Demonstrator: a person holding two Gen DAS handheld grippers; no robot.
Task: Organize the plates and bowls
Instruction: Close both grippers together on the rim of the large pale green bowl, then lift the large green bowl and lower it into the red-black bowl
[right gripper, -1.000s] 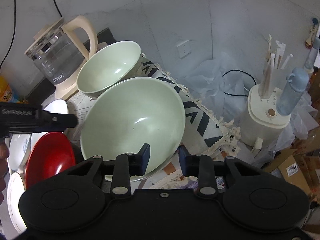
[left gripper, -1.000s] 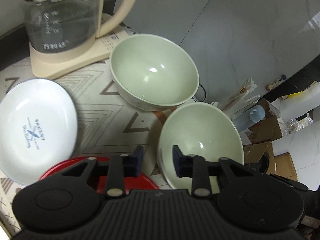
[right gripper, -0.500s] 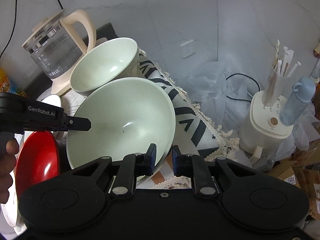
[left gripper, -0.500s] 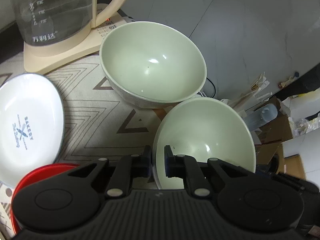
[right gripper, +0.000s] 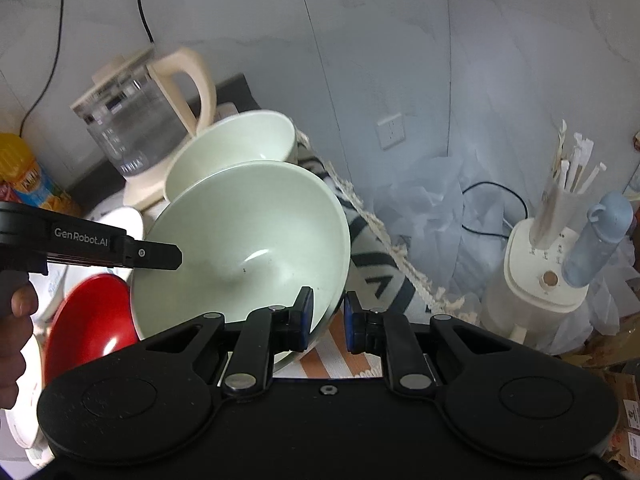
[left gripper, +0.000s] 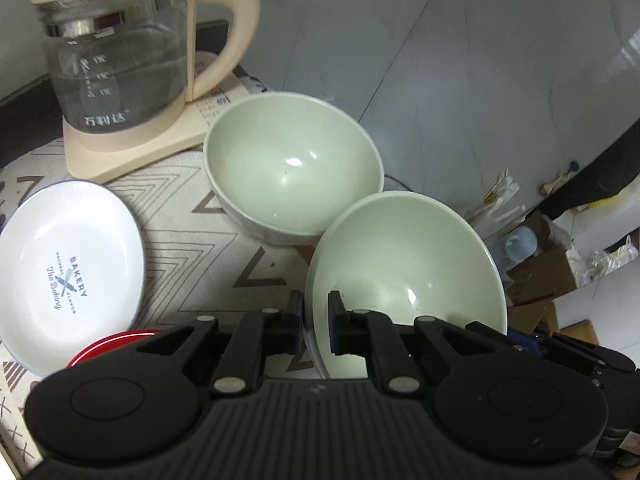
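Both grippers on the near bowl's rim

We've got the left gripper [left gripper: 316,322] with jaws pinching the near bowl [left gripper: 404,264] at its left rim, and the right gripper [right gripper: 325,318] with jaws straddling the opposite rim, narrowly spread; whether they clamp, we can't tell. Just beyond our jaws sits the far bowl [left gripper: 292,168]; left of them, the white plate [left gripper: 68,264] and red plate [right gripper: 92,324]. A kettle [left gripper: 120,52] stands farther back.

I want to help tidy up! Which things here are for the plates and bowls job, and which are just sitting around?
For the job:
near green bowl, pinched by the left tool and right tool
far green bowl
white plate
red plate

Just sitting around:
kettle
blue bottle
yellow packet
patterned cloth
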